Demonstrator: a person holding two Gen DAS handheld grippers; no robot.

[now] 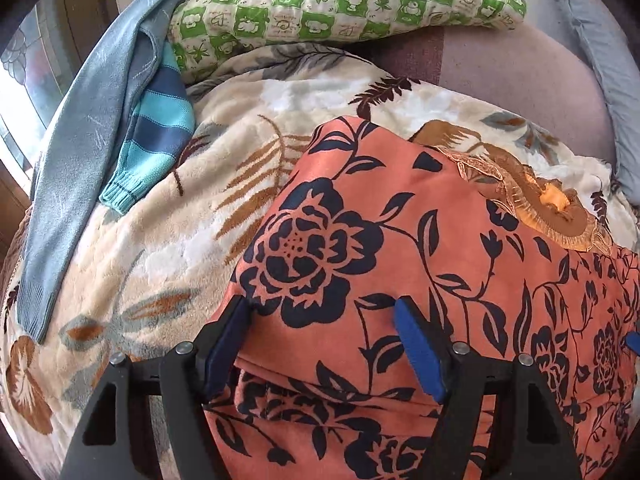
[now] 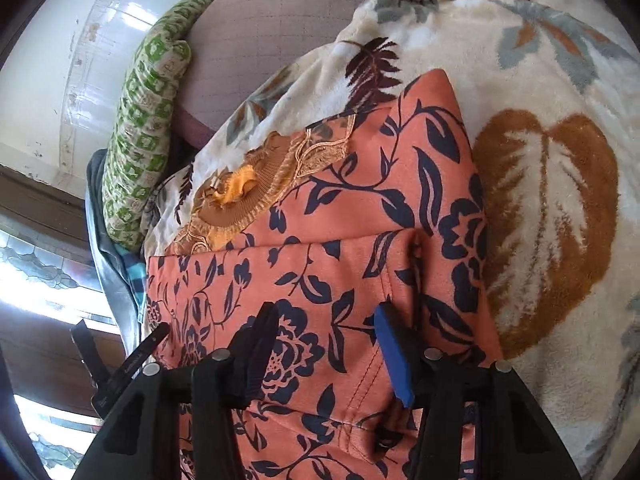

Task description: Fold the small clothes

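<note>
Your orange floral garment (image 1: pixel 440 280) fills the lower right of the left view, spread on the fleece blanket (image 1: pixel 168 240) over the bed, collar toward the upper right. Your left gripper (image 1: pixel 324 344) hangs over its near edge with fingers spread wide, holding nothing. Your right gripper (image 2: pixel 326 344) is likewise parted above a folded-over flap, probably so both can pinch the hem together. A striped sweater (image 1: pixel 160 132) waits at upper left.
</note>
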